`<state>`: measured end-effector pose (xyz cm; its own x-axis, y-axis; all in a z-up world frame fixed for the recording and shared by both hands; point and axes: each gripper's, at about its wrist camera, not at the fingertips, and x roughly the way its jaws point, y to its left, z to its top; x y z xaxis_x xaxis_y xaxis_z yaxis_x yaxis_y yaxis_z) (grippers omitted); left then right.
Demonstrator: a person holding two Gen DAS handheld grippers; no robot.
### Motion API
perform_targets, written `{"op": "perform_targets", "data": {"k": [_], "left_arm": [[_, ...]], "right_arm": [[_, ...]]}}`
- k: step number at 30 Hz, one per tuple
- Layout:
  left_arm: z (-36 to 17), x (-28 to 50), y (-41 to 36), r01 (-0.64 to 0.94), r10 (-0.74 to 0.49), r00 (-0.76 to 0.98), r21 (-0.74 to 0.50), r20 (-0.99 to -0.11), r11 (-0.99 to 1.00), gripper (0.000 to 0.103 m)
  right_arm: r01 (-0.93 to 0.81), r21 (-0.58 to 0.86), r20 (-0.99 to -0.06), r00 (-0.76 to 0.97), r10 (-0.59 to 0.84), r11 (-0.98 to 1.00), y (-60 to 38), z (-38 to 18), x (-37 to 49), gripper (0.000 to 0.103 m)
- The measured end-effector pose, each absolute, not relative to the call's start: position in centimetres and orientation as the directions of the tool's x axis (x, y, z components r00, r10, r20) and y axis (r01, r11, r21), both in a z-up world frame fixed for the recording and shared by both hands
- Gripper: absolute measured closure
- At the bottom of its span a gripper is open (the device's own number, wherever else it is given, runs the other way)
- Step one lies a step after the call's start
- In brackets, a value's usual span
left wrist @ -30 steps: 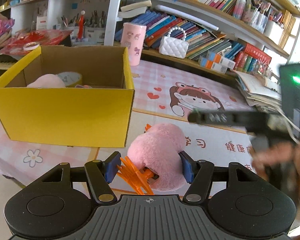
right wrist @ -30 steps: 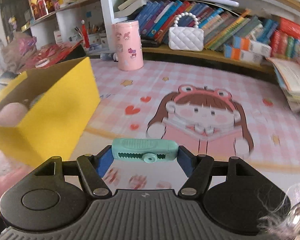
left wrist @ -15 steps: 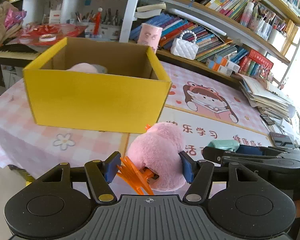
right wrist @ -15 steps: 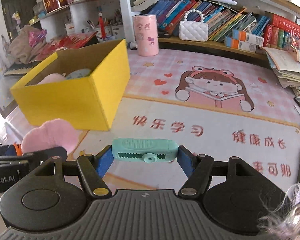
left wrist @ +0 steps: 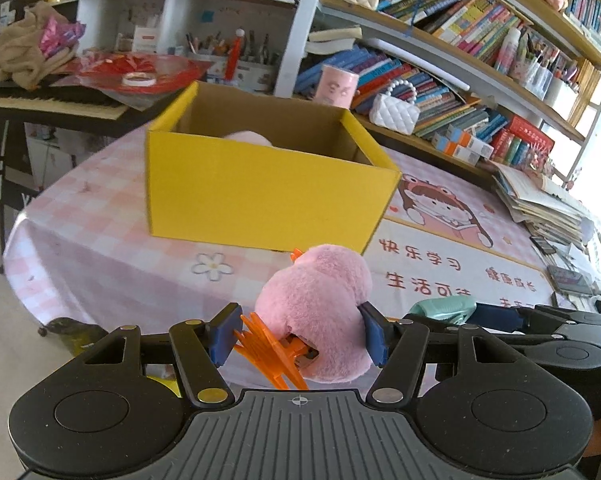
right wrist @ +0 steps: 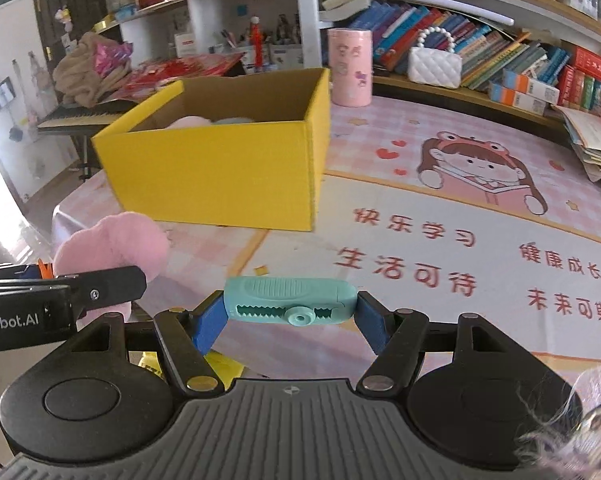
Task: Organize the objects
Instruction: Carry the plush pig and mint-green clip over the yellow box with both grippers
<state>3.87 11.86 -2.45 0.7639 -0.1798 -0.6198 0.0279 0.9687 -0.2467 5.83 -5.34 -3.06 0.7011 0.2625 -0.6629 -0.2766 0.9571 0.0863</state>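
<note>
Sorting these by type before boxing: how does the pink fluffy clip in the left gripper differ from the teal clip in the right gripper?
The pink fluffy clip is plush-covered with orange plastic teeth jutting out; the teal clip is bare, smooth plastic. The pink fluffy clip is bulky and rounded; the teal clip is a slim bar lying crosswise. Both are clamped, one in the left gripper, one in the right gripper, short of the yellow box.

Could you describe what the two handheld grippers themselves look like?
Both match: the left gripper and right gripper have ribbed dark grey bodies, black linkage arms with round discs and brass-coloured pivot pins, and blue pads on the fingers. The left gripper's side carries white "Robot.AI" lettering. No cables or sleeves show.
</note>
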Motion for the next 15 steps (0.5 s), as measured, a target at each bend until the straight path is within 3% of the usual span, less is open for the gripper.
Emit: {"op": "perform_targets", "data": {"k": [15], "left_arm": [[-1.7,1.9,15.7,0.013,-0.146,0.796,-0.225,-0.587,0.974,0.041]], "right_arm": [[-0.323,0.052,-0.652,0.706,0.277,0.945,-0.6,-2.7,3.6,0.036]]}}
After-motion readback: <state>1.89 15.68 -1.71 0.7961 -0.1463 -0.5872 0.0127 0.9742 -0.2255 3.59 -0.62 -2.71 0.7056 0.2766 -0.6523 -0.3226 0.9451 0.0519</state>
